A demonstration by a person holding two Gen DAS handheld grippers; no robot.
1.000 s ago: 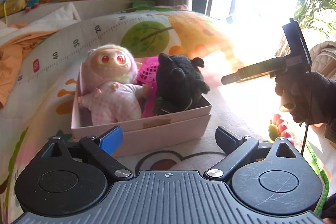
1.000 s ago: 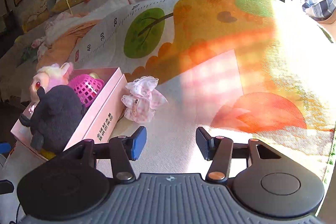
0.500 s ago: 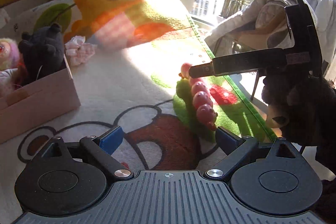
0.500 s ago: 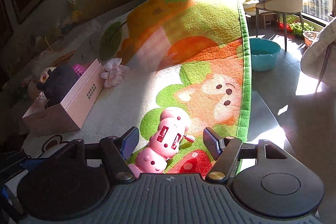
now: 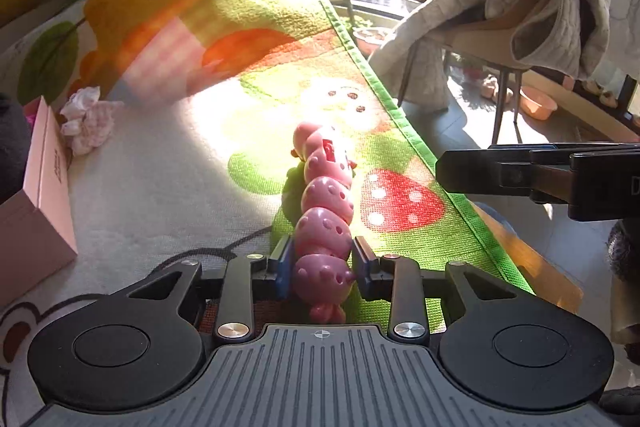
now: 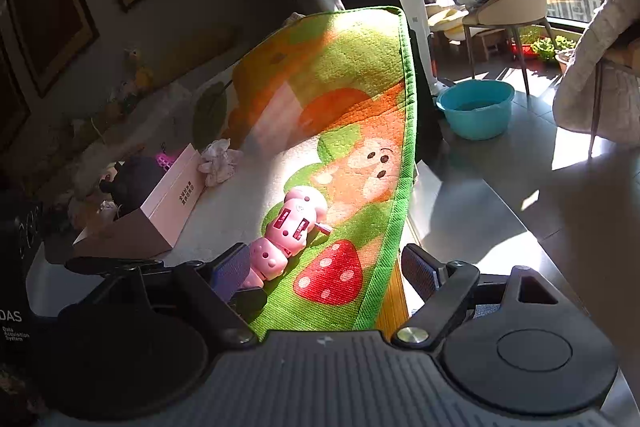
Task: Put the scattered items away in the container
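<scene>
Left wrist view: left gripper [image 5: 321, 267] is closing its jaws on the caterpillar toy [image 5: 325, 211]; right gripper [image 6: 328, 267] is hanging wide open, empty. Next, probably lifting toward the far-left box [image 5: 38, 187].

black device [image 6: 16, 307]: "DAS", "Data Acquisition System" | pink box [image 6: 172, 203]: dark characters (too small to read)

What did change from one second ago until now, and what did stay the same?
The left gripper swung from the pink box to the pink caterpillar toy and closed its jaws around the rear segment. The right gripper also turned there, still open. The box with its toys and the pink cloth stayed put.
</scene>
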